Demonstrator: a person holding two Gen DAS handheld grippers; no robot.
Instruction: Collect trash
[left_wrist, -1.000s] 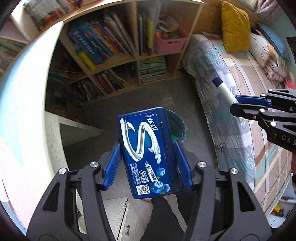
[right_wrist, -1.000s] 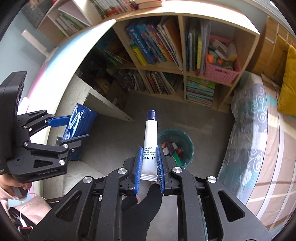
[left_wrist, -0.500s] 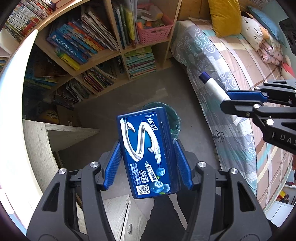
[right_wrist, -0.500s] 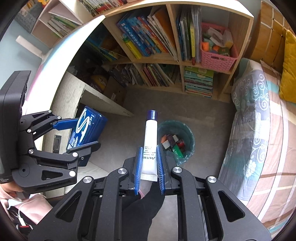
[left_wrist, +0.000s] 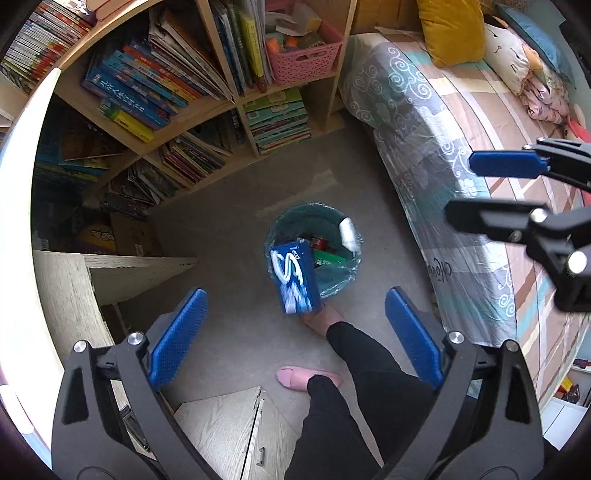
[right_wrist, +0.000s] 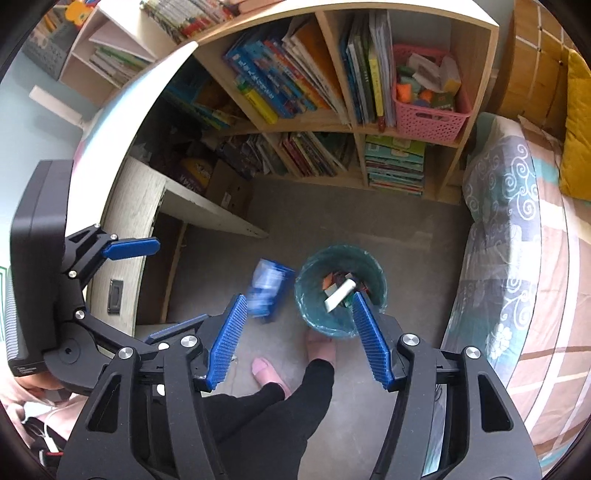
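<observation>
Both grippers hang over a green bin (left_wrist: 306, 219) lined with a clear bag, on the floor. My left gripper (left_wrist: 295, 325) points straight down, its jaws opening wide with nothing between the pads. Below it a blue box (left_wrist: 293, 280) falls, blurred, over the bin's near rim. My right gripper (right_wrist: 298, 299) is also opening and empty. A white tube (right_wrist: 341, 293) drops inside the bin (right_wrist: 332, 258), over other trash. In the right wrist view the blue box (right_wrist: 267, 291) is in mid-air left of the bin, under the left gripper (right_wrist: 173, 284). The right gripper (left_wrist: 461, 188) reaches in from the right edge.
A wooden bookshelf (left_wrist: 207, 110) full of books, with a pink basket (left_wrist: 303, 59), stands behind the bin. A bed (left_wrist: 461, 147) with cushions runs along the right. A light wooden desk (left_wrist: 122, 266) is at the left. The person's legs and pink slippers (left_wrist: 306, 376) are near the bin.
Both grippers opened and let go. The blue box left the left gripper and the white tube left the right one; both are dropping at the bin. Both hands came closer over the bin.
</observation>
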